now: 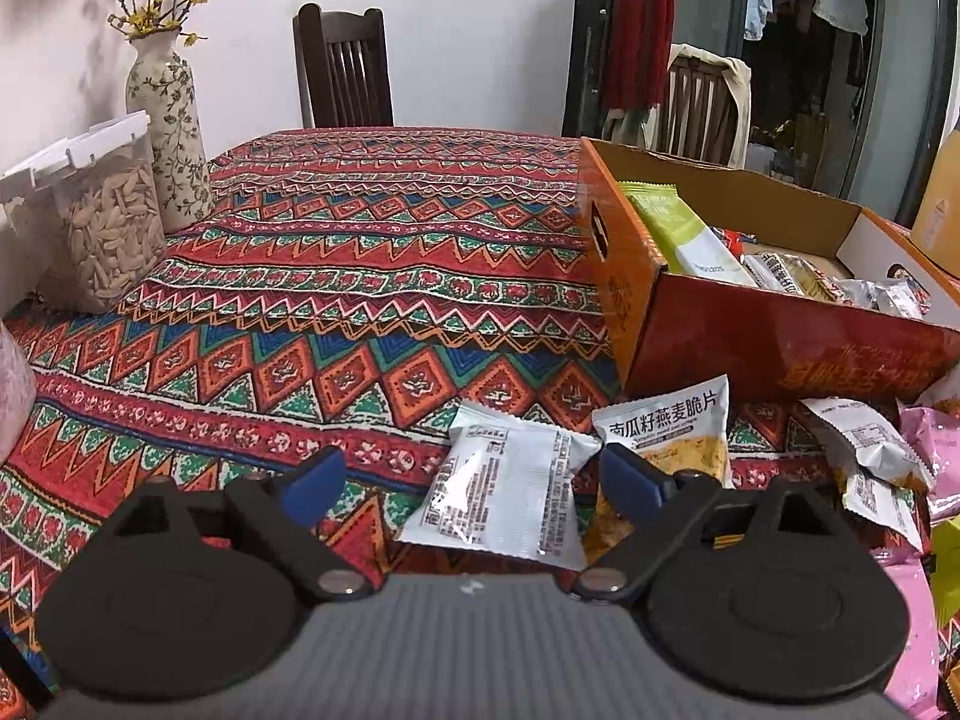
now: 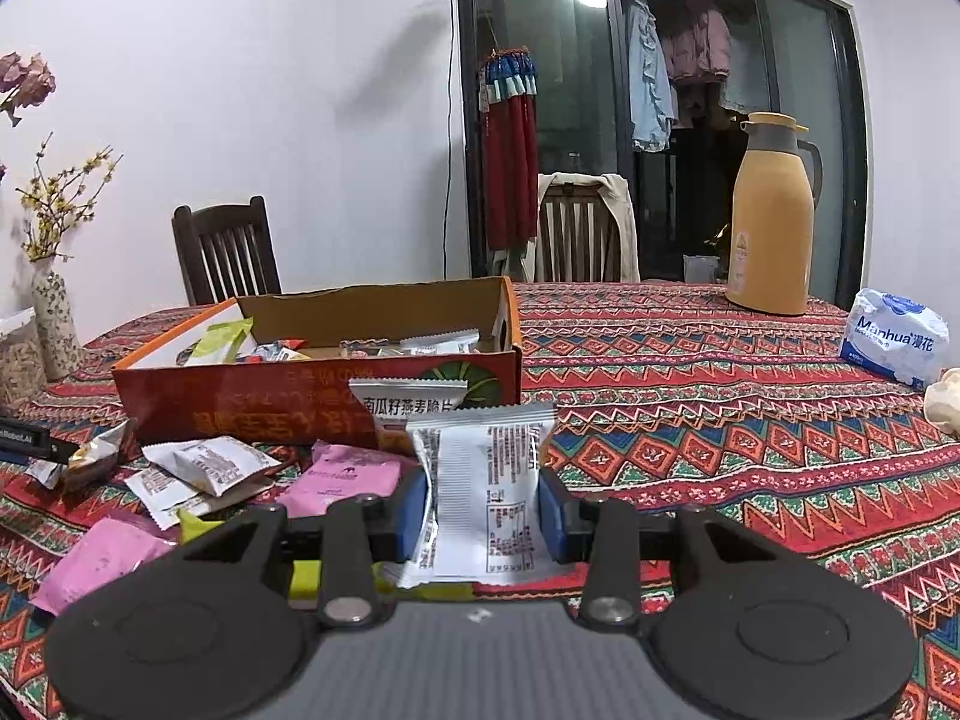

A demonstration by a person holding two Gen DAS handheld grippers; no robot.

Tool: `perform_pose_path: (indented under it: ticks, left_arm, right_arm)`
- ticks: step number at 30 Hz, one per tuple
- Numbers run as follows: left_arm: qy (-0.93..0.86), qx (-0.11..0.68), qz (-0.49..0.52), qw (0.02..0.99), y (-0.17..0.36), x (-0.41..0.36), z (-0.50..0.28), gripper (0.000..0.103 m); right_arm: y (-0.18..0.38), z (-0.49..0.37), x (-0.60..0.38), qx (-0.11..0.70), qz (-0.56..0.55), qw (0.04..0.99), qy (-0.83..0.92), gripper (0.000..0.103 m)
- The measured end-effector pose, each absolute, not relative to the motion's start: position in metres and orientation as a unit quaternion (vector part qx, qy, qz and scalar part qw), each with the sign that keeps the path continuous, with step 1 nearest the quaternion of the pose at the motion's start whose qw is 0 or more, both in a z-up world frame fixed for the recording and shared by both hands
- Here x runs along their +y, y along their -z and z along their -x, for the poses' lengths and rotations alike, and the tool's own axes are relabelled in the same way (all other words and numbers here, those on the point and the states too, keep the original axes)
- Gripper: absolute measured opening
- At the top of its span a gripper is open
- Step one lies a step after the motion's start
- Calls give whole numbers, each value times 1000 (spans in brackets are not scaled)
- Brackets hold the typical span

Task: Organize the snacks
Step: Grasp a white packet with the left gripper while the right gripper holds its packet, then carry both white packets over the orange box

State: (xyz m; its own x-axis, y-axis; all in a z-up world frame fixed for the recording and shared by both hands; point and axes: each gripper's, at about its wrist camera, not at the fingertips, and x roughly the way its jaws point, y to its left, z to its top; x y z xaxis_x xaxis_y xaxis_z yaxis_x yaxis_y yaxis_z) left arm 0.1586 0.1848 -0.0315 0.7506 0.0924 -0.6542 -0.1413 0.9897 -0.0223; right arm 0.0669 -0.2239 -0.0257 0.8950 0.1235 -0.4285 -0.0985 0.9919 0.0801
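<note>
Blue-padded right hand-held gripper point(image 2: 485, 513) (tilted slightly down) clamps a white packet point(image 2: 480, 480).

place: home dining room | cues: patterned tablecloth point(image 1: 372, 276), wooden chair point(image 1: 342, 69), flower vase point(image 1: 171, 138), hanging clothes point(image 2: 648, 90)

One open cardboard box point(image 2: 312, 408) stands on the patterned tablecloth point(image 2: 720, 420), and inside it the right wrist view shows one tall green packet point(image 2: 219, 339) plus several small wrappers too jumbled to count. Loose in front of the box lie two pink packets point(image 2: 348, 477), at least two white packets point(image 2: 204, 462) and one oat-crisp packet point(image 2: 408, 405) with Chinese print, with one more white packet point(image 2: 486, 492) upright between blue pads. Around these are two wooden chairs point(image 2: 225, 252), one flowered vase point(image 1: 168, 132), one clear seed jar point(image 1: 102, 228), one yellow thermos jug point(image 2: 771, 216) and one tissue pack point(image 2: 897, 336).
</note>
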Motion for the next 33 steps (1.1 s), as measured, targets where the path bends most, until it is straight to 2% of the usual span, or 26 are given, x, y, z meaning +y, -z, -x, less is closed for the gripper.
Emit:
perform_pose_path:
  ticks: [3,5,12,18,20,21,22,33]
  left_arm:
    - [-63,349,39,934,32,185,-160,84]
    - [-66,348,44,934,31,187,-160,75]
    - [-75,330,37,940,21,189,-156,79]
    - [-73,360,17,930,39,182,-166,75]
    - [-62,358,15,932,38,180,-165,63]
    - [-53,357,17,932,37,180,-164,49]
    - [-50,357,14,933,36,178,-163,47]
    - [-45,320,14,946,19,170,-154,45]
  right_arm:
    - [26,-68,-223,222,-31,973,-61,38]
    - [27,-68,-224,222,-33,972,-64,38]
    - [30,-70,-225,225,-38,971,-66,38]
    - [31,-71,-222,228,-41,970,-71,38]
    - [32,-72,-222,229,-41,970,-72,38]
    - [32,-72,-223,229,-41,970,-71,38]
    - [32,-72,-223,229,-41,970,-71,38]
    - [29,-77,-219,223,-41,971,-77,38]
